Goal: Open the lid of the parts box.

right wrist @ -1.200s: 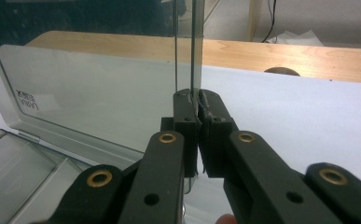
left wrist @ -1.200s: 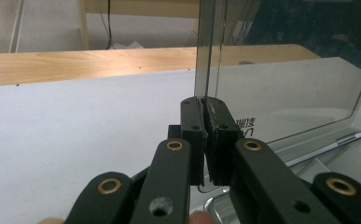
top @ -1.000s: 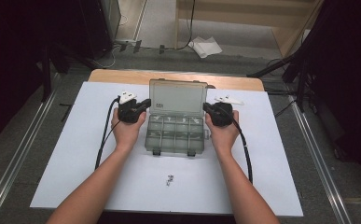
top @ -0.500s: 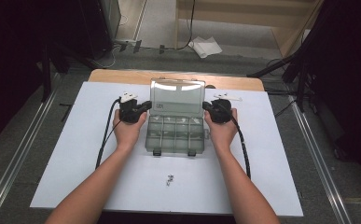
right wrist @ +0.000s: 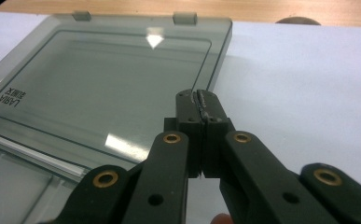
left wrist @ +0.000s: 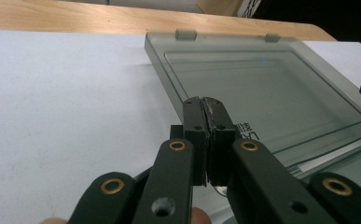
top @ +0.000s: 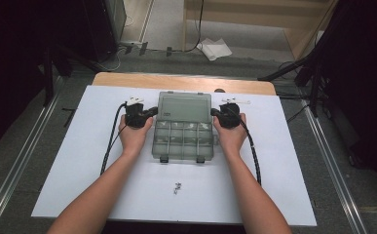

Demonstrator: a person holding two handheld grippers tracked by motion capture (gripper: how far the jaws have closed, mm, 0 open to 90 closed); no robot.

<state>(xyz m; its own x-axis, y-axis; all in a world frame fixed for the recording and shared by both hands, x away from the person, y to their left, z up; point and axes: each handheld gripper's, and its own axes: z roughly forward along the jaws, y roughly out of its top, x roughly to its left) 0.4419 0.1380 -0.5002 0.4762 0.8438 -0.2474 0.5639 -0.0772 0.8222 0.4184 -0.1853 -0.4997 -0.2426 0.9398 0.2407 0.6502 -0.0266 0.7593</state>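
A clear grey compartment box (top: 182, 141) sits open mid-table, its lid (top: 183, 106) laid back flat on the white sheet. My left gripper (top: 153, 111) is at the lid's left edge, jaws shut. In the left gripper view the left gripper (left wrist: 204, 105) has its pads pressed together over that edge of the lid (left wrist: 267, 88), with nothing between them. At the lid's right edge, my right gripper (top: 214, 111) is also shut. The right gripper (right wrist: 199, 100) hovers above the lid (right wrist: 103, 79) near its right rim, holding nothing.
A small dark metal part (top: 177, 187) lies on the white sheet (top: 79, 161) in front of the box. The wooden table edge (top: 127, 80) runs behind the lid. Bare sheet extends to both sides of the hands.
The lid has swung further back and now rests flat on the sheet. Both grippers have stayed at its sides, shut.
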